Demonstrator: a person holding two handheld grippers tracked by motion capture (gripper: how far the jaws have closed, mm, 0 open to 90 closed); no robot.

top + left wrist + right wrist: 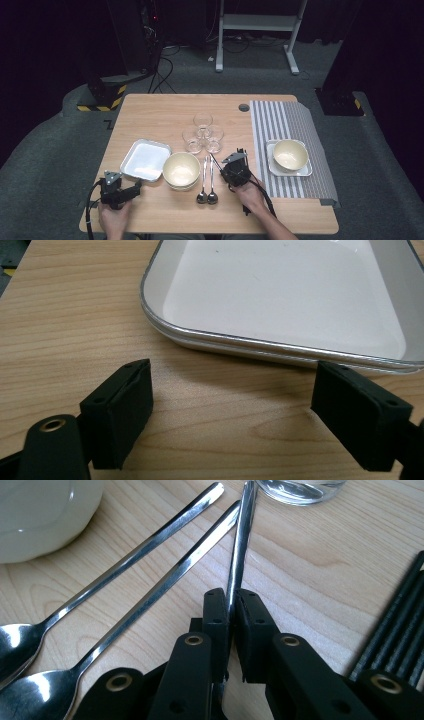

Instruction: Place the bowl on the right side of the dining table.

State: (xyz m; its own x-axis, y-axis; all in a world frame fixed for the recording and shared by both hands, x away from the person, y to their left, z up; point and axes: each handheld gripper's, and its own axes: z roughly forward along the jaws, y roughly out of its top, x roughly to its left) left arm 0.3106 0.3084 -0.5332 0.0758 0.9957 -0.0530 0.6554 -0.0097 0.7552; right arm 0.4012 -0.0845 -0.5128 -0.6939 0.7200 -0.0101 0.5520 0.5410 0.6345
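My right gripper (226, 167) (232, 607) is shut on the thin metal handle of a utensil (240, 540), which points away toward a glass (300, 487); its working end is hidden behind the jaws. Two spoons (207, 181) lie side by side on the wood just left of it, their handles (160, 565) running past the jaws. My left gripper (135, 186) (232, 415) stands open over bare wood at the near left, its pads (120, 410) close to the rim of a white square tray (145, 160) (225, 337) with nothing between them.
A cream bowl (181, 170) (40, 515) sits between the tray and the spoons. Three clear glasses (202, 132) cluster behind them. On the striped placemat (292, 125) at the right, another cream bowl (290, 154) rests on a small plate (306, 171).
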